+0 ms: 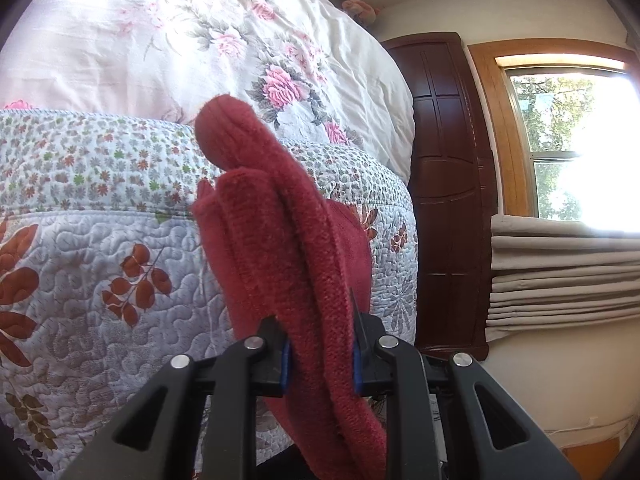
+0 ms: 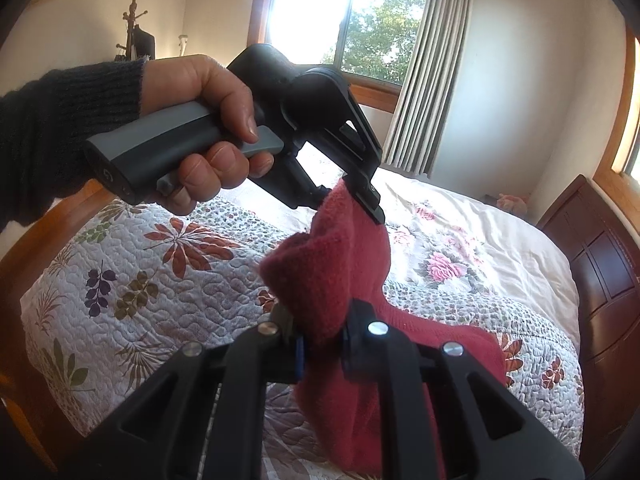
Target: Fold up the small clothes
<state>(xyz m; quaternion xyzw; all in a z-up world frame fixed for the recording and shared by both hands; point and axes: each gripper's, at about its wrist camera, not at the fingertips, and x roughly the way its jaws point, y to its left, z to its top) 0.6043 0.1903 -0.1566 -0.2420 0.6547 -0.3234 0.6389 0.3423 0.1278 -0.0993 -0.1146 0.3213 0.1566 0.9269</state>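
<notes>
While the dark red knitted garment [image 2: 344, 264] hangs bunched in the air above the floral quilted bedspread [image 2: 160, 280], left gripper [image 2: 366, 200] and right gripper [image 2: 322, 344] each pinch it tight; nothing folded flat yet, laying-down remains

— Where does the dark red knitted garment [image 2: 340, 264] sit?

— Lifted above the floral quilted bedspread [image 2: 160, 280], stretched between both tools. The left gripper [image 2: 366, 200] pinches its upper end, the right gripper [image 2: 322, 344] its lower part.

— And behind that?

— A pale rose-printed duvet [image 2: 460, 248] lies on the bed beyond the bedspread, with the dark wooden headboard [image 2: 600, 280] at its right. The wood-framed window [image 2: 352, 20] is on the far wall, and grey pleated curtains [image 2: 432, 80] hang to its right.
</notes>
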